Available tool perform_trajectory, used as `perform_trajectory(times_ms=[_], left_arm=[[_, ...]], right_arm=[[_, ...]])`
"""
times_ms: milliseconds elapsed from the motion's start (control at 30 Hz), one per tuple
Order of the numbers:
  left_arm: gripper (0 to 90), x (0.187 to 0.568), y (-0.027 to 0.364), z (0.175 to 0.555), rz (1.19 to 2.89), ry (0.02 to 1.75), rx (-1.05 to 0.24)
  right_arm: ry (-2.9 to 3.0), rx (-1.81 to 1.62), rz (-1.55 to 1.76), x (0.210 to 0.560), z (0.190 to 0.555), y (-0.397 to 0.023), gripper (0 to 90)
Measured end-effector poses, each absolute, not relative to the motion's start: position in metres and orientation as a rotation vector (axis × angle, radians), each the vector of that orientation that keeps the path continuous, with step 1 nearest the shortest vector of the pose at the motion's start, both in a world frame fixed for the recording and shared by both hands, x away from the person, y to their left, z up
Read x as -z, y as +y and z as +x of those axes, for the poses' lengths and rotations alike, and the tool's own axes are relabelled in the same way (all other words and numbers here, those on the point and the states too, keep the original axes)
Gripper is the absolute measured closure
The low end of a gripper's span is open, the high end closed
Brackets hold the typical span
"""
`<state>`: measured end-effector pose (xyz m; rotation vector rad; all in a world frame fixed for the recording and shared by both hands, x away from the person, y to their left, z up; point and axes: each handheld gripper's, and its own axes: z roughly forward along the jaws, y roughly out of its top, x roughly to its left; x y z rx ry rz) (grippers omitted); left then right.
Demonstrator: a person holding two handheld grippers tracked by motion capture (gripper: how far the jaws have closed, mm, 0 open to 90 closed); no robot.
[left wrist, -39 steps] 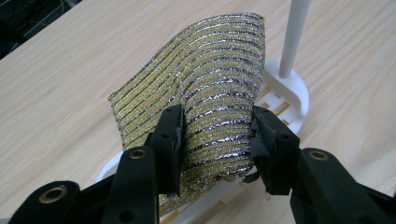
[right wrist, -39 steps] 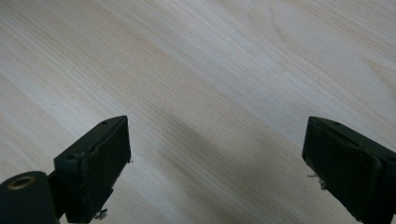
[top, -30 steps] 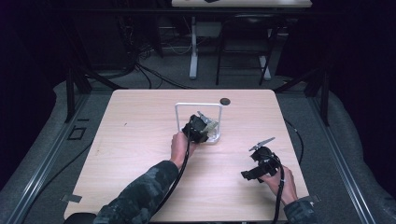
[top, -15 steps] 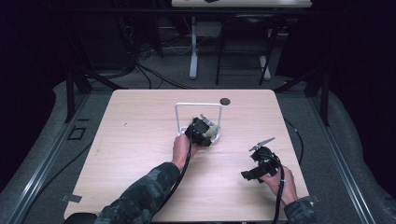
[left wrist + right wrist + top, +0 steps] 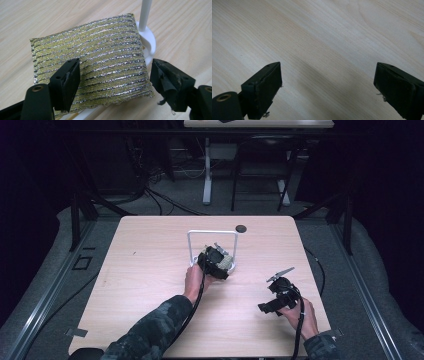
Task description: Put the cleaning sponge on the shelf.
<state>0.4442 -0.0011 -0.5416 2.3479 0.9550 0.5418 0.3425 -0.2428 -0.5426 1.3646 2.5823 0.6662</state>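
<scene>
Gold sponge (image 5: 91, 62) below left tongs (image 5: 113, 75), unpinched

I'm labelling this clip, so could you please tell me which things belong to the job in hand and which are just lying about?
In the job:
- gold-striped scouring pad
- white rack it lies on
- left gripper, jaws just opened off the pad

Lying about:
- small dark disc near the table's far edge
- right gripper, open over bare table
</scene>
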Motion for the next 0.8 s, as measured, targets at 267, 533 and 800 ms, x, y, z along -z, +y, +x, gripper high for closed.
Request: perform_trajectory(times_ms=[267,533,800], left_arm=[[15.3,0.532,0.001,0.439,2.335,0.925,-0.529],[12.4,0.517,0.009,0.429,2.344,0.877,-0.505],[8.4,0.497,0.022,0.413,2.353,0.826,-0.478]], right_arm=[[2.578,-0.671,1.369,0.542,0.343,-0.243,7.4],[2.573,-0.678,1.362,0.542,0.342,-0.244,7.3],[2.569,-0.683,1.362,0.542,0.342,-0.244,7.3]])
